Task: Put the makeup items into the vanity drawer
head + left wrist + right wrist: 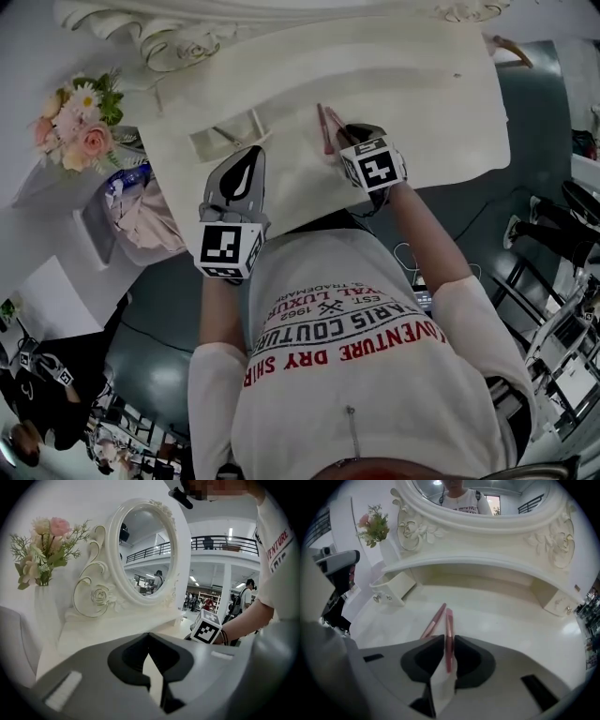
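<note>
On the vanity [511,616], right hand-held gripper [448,638] clamps a pink pen [449,620], lengthwise toward mirror [487,494].

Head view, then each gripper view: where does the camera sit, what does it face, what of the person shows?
Head view: on the head, facing down at the vanity top; arms, shirt show.
Left gripper view: on the left hand-held gripper, facing the mirror; forearm shows.
Right gripper view: on the right hand-held gripper, facing its clamped pink pencil.
Shared: flowers.

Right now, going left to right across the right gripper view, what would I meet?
flowers → open drawer → loose pink pencil → gripped pink pencil → closed drawer
</note>
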A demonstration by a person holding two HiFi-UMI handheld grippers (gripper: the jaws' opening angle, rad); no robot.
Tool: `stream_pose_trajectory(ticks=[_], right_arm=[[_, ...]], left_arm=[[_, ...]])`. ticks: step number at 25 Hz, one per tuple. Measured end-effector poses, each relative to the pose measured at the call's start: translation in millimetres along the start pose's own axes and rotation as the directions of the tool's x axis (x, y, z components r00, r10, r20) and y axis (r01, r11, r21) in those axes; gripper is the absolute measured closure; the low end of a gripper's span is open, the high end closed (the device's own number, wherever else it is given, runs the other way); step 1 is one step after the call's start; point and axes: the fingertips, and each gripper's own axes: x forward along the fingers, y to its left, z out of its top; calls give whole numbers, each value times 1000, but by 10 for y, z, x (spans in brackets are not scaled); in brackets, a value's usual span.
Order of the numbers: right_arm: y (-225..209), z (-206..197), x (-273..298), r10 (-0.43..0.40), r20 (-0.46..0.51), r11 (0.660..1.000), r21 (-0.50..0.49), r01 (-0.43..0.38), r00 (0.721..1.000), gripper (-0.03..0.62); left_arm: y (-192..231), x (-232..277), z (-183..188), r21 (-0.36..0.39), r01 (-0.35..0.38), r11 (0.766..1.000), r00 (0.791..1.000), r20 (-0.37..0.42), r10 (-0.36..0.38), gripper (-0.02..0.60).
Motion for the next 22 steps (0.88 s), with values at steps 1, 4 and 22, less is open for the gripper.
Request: stream_pose_trajectory(ticks=[1, 4, 22], right_arm=[[-10, 0, 2, 0, -2, 1000, -2, 0, 1000, 520], [-24, 1, 0, 10, -13, 1000, -7, -10, 1000, 542], [1013, 1093, -481, 178, 178, 957, -261, -128, 968, 543]], left_arm=[[6, -3, -1, 0, -5, 1000, 1000, 2, 5, 571], [10, -15, 4, 0, -12, 1000, 1000, 8, 12, 571], [516, -806, 238, 9, -106, 994, 991, 79, 105, 571]])
